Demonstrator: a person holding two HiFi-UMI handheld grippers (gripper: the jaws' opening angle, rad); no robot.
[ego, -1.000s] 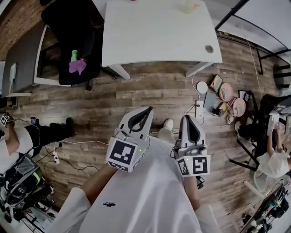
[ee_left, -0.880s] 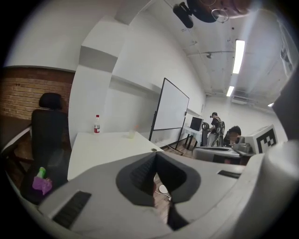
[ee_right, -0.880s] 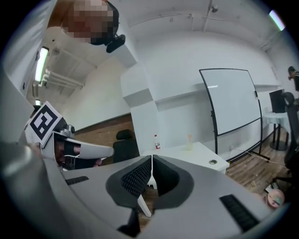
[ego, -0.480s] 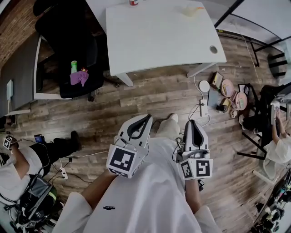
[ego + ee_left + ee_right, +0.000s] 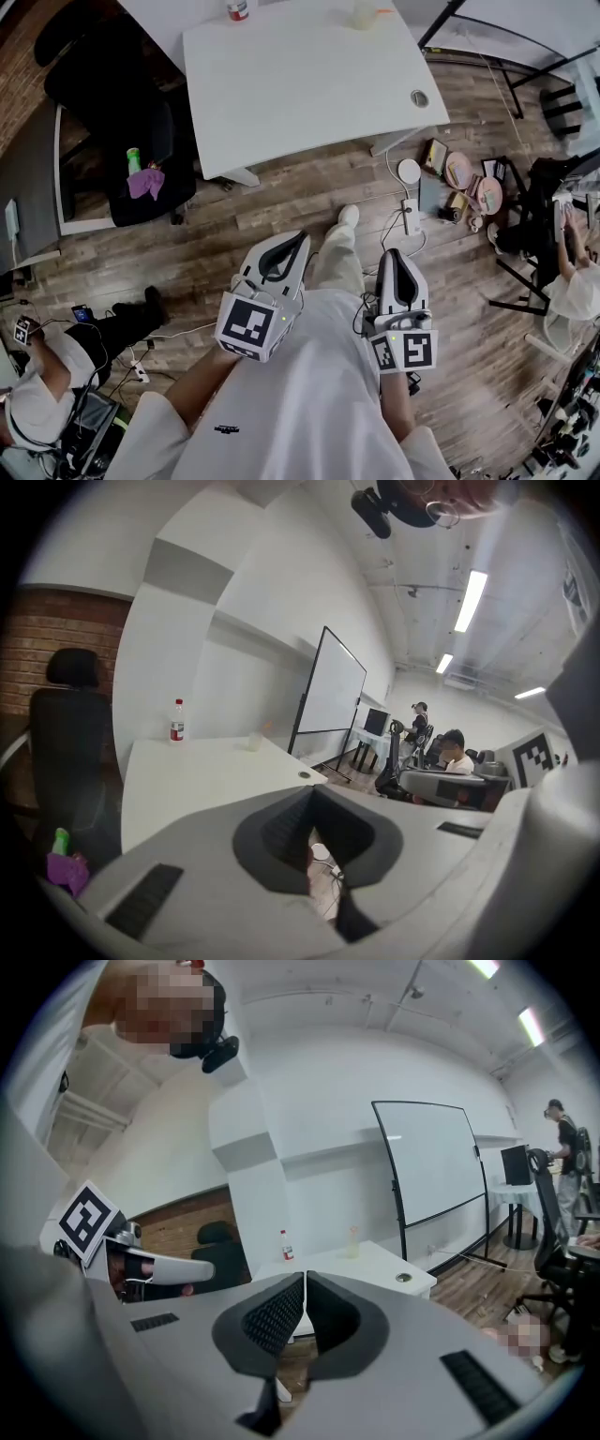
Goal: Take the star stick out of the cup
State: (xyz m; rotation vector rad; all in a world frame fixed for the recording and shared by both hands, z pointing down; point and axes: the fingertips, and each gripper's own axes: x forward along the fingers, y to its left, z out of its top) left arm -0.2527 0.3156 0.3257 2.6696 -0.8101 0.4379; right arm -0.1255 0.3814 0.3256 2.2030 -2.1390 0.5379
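Clearly pre-start: we stand w/ left claw (image 5: 302, 238) and right claw (image 5: 393, 252) both clenched on nothing, well apart from the counter (image 5: 300, 84). The cup (image 5: 365, 15) sits at its far edge, star stick (image 5: 379, 11) apparently inside. Approach, grasp, lift-out all remain.

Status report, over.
Left gripper and right gripper shut, empty, near the body. Cup at far edge of table, not yet reached. Bottle stands apart from it.

pale cup (image 5: 365, 15) upright at far edge of white table (image 5: 300, 84), orange-tipped star stick (image 5: 381, 11) leaning from its rim
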